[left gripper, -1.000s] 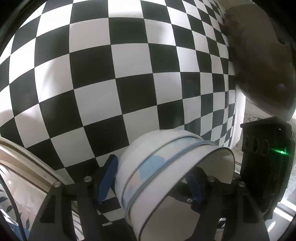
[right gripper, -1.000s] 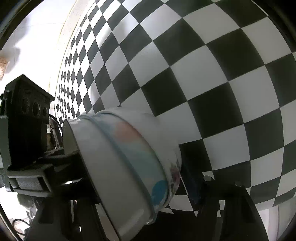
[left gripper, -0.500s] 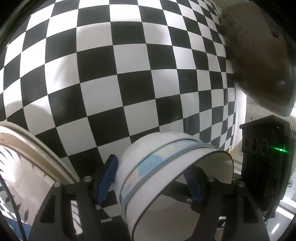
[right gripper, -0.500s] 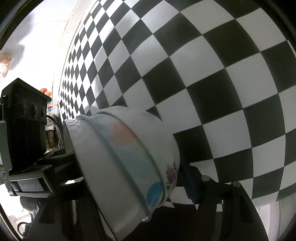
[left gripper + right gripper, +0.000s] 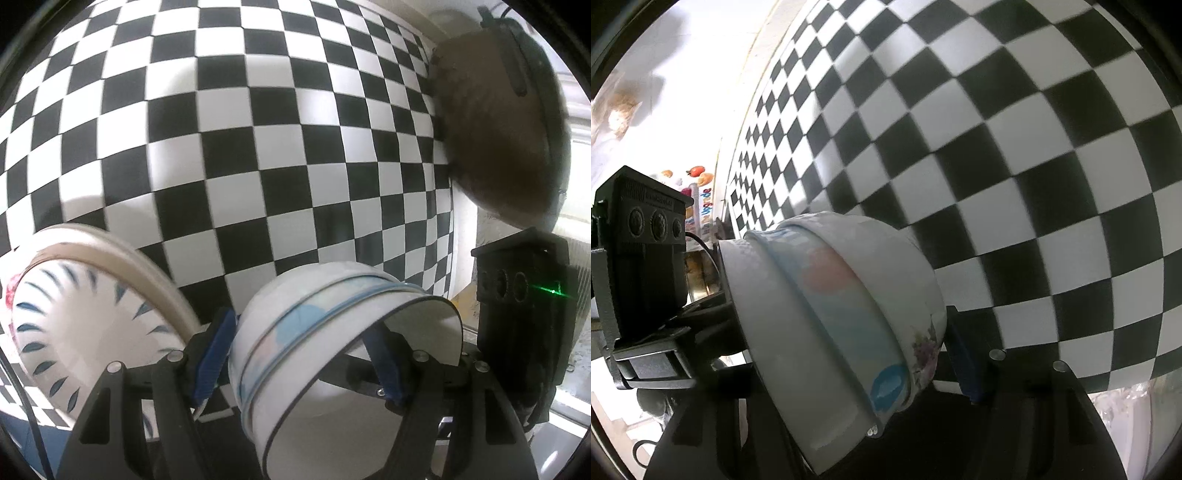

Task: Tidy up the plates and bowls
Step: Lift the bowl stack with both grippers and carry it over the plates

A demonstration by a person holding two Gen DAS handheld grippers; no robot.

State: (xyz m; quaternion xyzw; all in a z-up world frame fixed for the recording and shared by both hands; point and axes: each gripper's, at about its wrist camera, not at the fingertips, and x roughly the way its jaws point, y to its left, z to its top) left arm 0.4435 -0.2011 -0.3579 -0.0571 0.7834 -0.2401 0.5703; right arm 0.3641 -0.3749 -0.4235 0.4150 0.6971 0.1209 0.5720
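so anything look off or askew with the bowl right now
The white bowl sits tilted on its side, gripped by both the left claw and the right claw. No chips or spills visible.

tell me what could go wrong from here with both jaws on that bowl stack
1. The nested bowls are pinched by the rim between the left gripper and right gripper, tilted above the checkered cloth; the inner bowl could slide out.
2. The blue-leaf bowl sits close beside the left gripper and could get bumped.
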